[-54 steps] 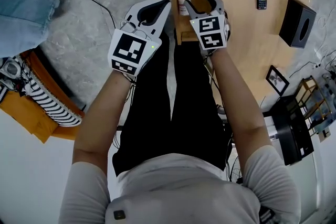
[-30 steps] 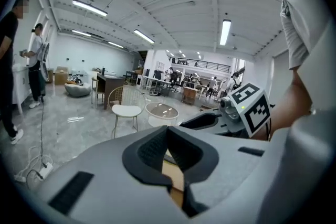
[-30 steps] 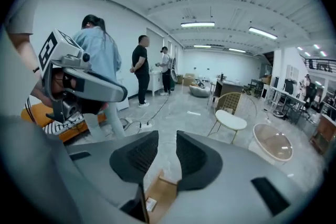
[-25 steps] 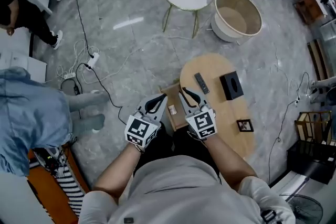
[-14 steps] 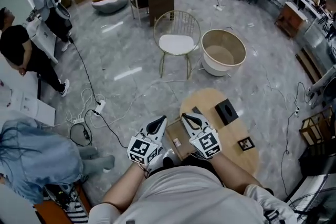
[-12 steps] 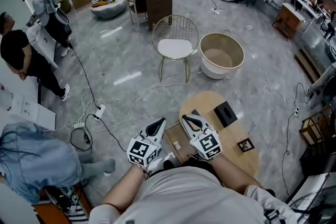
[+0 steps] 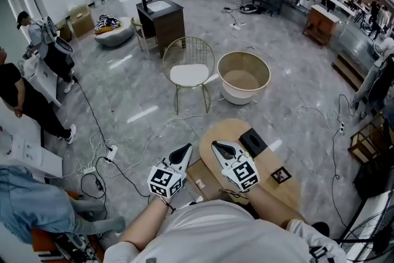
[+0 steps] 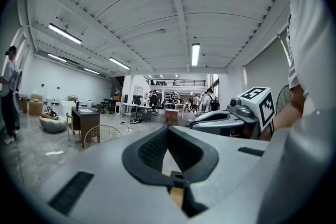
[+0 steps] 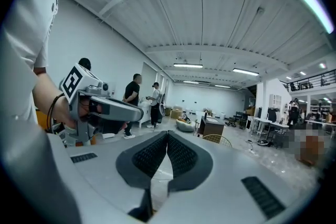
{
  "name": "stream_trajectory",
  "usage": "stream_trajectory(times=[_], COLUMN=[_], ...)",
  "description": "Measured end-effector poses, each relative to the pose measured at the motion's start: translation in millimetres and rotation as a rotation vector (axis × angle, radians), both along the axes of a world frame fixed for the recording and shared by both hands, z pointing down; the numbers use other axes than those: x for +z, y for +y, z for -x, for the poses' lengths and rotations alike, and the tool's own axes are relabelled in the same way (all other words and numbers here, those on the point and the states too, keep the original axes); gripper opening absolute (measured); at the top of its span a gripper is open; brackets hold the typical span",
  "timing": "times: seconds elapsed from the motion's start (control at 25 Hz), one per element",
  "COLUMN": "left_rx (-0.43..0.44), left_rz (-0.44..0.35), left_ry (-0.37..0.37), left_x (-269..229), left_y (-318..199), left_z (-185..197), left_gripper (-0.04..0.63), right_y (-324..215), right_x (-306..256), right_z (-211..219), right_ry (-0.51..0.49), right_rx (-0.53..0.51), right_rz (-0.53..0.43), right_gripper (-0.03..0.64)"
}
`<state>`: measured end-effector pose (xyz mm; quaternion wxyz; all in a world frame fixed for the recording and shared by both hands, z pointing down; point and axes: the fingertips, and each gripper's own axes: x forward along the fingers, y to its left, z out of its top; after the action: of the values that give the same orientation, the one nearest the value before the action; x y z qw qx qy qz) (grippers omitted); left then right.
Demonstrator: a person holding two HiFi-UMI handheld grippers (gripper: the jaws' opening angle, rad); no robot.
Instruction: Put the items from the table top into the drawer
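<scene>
- Clenched with nothing between the jaws, the left gripper (image 7: 186, 147) and right gripper (image 7: 216, 145) hang side by side above the oval table's (image 7: 229, 129) near end.
- The black box (image 7: 253, 141) and picture frame (image 7: 281, 175) lie on the table, right of the right gripper.
- The open drawer (image 7: 198, 172) sits below the grippers with a small pale item inside.
- A wire chair (image 7: 188, 74) and tub (image 7: 243, 74) stand well beyond, across grey floor.

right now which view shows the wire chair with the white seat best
The head view: the chair shows whole, white seat and thin legs clear. The left gripper view and right gripper view each catch only its rounded wire back, small and cut off below.
</scene>
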<state>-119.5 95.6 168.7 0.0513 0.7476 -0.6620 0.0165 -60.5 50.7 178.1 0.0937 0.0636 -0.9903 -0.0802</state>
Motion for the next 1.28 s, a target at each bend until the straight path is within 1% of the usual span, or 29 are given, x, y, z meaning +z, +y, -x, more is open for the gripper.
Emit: stream_trajectory(times=[0.16, 0.44, 0.56, 0.72, 0.84, 1.04, 1.16, 1.28], left_rx=[0.034, 0.081, 0.100, 0.151, 0.186, 0.235, 0.258, 0.274], left_rz=[-0.010, -0.022, -0.024, -0.012, -0.004, 0.005, 0.032, 0.059], left_ry=[-0.002, -0.009, -0.011, -0.012, -0.010, -0.011, -0.009, -0.004], left_x=[-4, -5, -1, 4, 9, 16, 20, 26], left_y=[-28, -73, -89, -106, -117, -134, -144, -154], left_z=[-26, -74, -91, -111, -115, -103, -96, -89], left_gripper=[0.009, 0.009, 0.009, 0.009, 0.009, 0.009, 0.009, 0.009], right_y=[-22, -57, -69, -82, -88, -103, -115, -129], right_x=[-2, 0, 9, 19, 21, 25, 31, 30], right_z=[-33, -84, -101, -116, -119, -108, -107, -106], right_ry=[-0.008, -0.004, 0.008, 0.020, 0.023, 0.034, 0.059, 0.056], right_rx=[0.041, 0.081, 0.096, 0.127, 0.155, 0.210, 0.241, 0.269], right_rz=[0.003, 0.000, 0.002, 0.022, 0.024, 0.040, 0.060, 0.075], right_gripper=[0.029, 0.029, 0.029, 0.029, 0.029, 0.029, 0.029, 0.029])
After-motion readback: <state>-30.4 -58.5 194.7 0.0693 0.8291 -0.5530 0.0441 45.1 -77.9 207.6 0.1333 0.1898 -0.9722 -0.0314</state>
